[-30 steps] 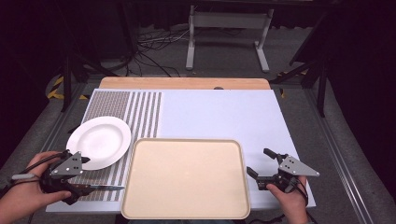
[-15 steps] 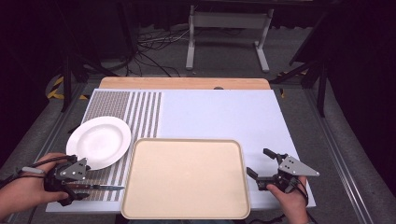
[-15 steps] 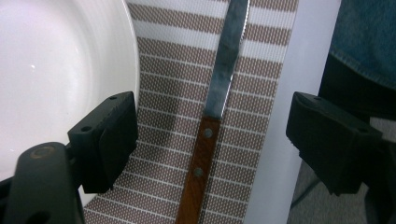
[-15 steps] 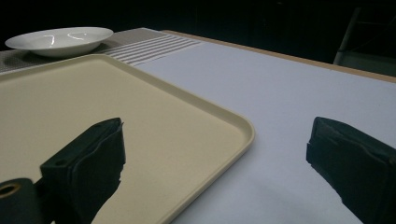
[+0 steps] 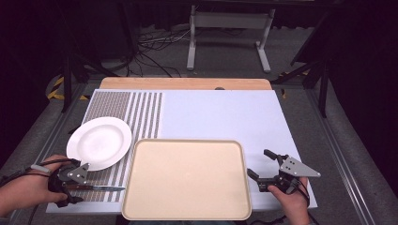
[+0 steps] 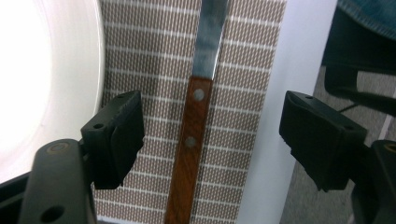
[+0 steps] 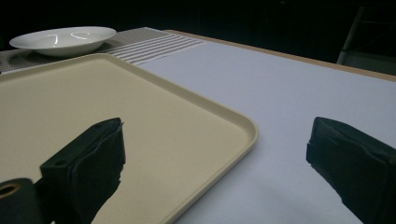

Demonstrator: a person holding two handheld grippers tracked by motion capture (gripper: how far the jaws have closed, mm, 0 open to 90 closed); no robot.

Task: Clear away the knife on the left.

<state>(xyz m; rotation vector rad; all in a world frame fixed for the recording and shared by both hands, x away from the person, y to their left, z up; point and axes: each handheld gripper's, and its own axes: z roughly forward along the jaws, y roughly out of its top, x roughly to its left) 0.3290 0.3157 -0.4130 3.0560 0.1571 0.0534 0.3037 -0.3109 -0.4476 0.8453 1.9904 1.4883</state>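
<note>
While the high view shows the knife [image 5: 96, 188] lying on the striped mat [image 5: 126, 112] near the table's front left corner, the left gripper [image 5: 70, 180] sits at its handle. Seen in the left gripper view, the jaws stand apart on either side of the wooden handle [image 6: 189, 154] without touching it, beside the white plate [image 6: 42, 79]. Over in the right gripper view, the right gripper [image 7: 215, 163] gapes wide over the tray [image 7: 140, 116] corner.

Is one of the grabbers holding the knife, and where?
No, nothing is held. The left gripper is open, its jaws either side of the knife handle without touching it. The right gripper is open too.
</note>
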